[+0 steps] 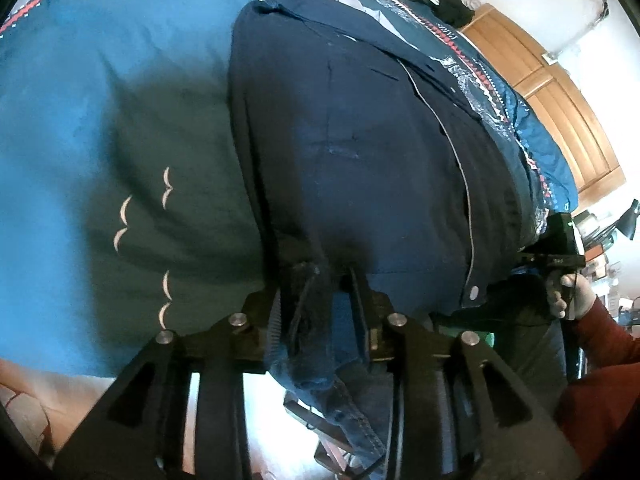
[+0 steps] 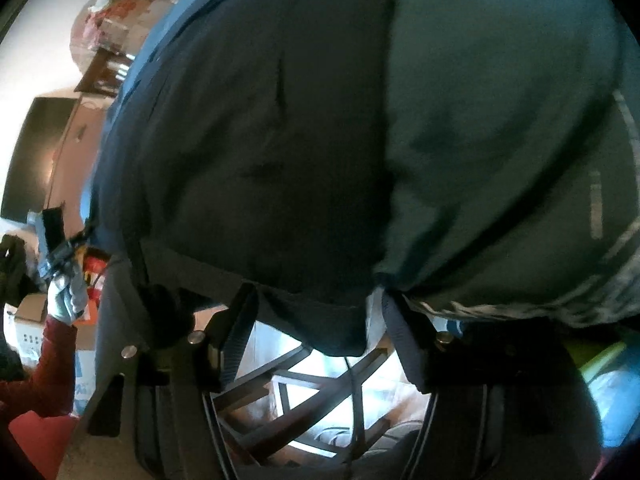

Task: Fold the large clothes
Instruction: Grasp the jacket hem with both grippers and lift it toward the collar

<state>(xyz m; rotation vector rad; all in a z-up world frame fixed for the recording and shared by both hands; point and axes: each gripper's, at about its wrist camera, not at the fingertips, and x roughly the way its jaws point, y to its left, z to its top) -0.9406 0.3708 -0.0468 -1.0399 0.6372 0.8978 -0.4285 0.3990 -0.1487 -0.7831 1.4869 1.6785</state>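
The dark navy shirt (image 1: pixel 360 152) lies on the blue bedspread (image 1: pixel 100 100), its long axis running away from the grippers, collar (image 1: pixel 320 12) at the far end. The left gripper (image 1: pixel 324 276) is clenched on the bunched near hem. The right gripper (image 2: pixel 316 312) stands wide apart, the hem draped between its fingers (image 2: pixel 236 332). A gloved hand (image 1: pixel 568 292), red sleeve behind it, grips the right handle.
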